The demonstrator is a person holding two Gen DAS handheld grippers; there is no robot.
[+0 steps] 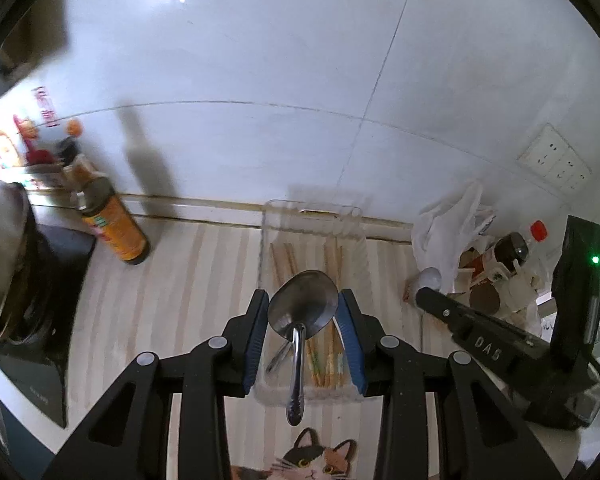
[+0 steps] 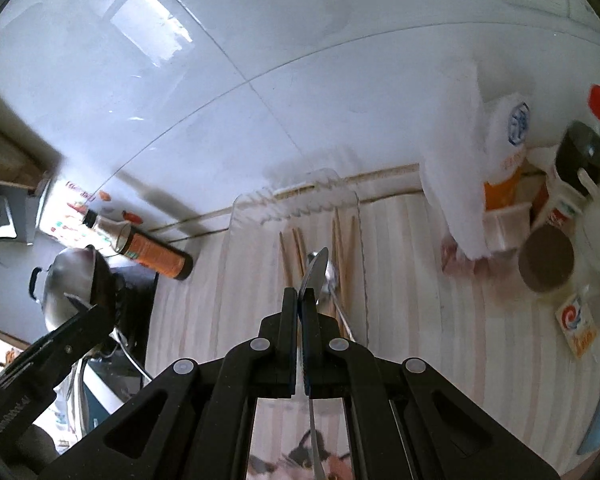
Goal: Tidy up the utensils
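Note:
A clear plastic tray [image 1: 356, 240] lies on the striped counter against the wall and holds wooden chopsticks [image 1: 284, 264] and a metal utensil. A steel spoon [image 1: 302, 304] hangs between the blue pads of my left gripper [image 1: 303, 312], whose jaws stand apart and do not touch it. In the right wrist view my right gripper [image 2: 303, 294] is shut on the spoon [image 2: 314, 270], edge-on, above the tray [image 2: 362, 240] and the chopsticks [image 2: 290, 256]. Another spoon [image 2: 332, 276] lies in the tray below it.
A brown sauce bottle [image 1: 114, 228] stands at the left by a black stove with a steel wok [image 1: 0, 248]. White plastic bags [image 1: 448, 232], cups and a red-capped bottle [image 1: 516, 244] crowd the right. A cat-print mat [image 1: 312, 460] lies near me.

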